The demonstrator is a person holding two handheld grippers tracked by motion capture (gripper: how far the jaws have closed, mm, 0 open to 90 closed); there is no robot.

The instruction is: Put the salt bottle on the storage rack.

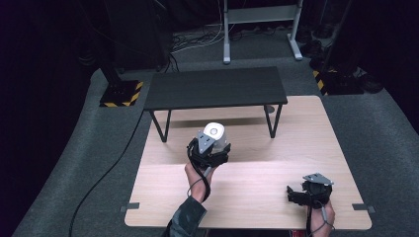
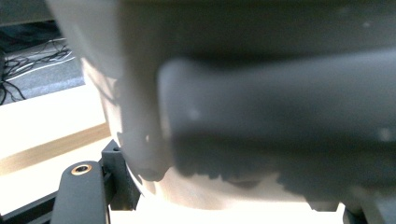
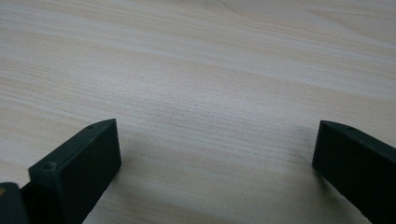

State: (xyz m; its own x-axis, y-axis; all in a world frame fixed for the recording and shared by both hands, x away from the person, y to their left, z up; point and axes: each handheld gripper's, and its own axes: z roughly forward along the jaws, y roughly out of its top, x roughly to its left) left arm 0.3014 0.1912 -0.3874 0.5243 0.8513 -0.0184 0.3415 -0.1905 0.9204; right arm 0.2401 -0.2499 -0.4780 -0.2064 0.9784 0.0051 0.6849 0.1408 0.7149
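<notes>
In the high view the left tool [image 1: 213, 139] sits near the middle of the pale wooden desk [image 1: 257, 197], just in front of a black shelf [image 1: 215, 87] on thin legs, and it grips a white rounded object [image 1: 215, 130]; in the left gripper view that object [image 2: 140, 121] looms blurred against the lens, with no readable writing on it. Toward the desk's near right corner the right tool [image 1: 296, 190] hangs low over bare wood, its jaws spread wide and empty in the right gripper view [image 3: 212, 154].

One white object [image 1: 215, 131], one black bench [image 1: 215, 87], two tools.
</notes>
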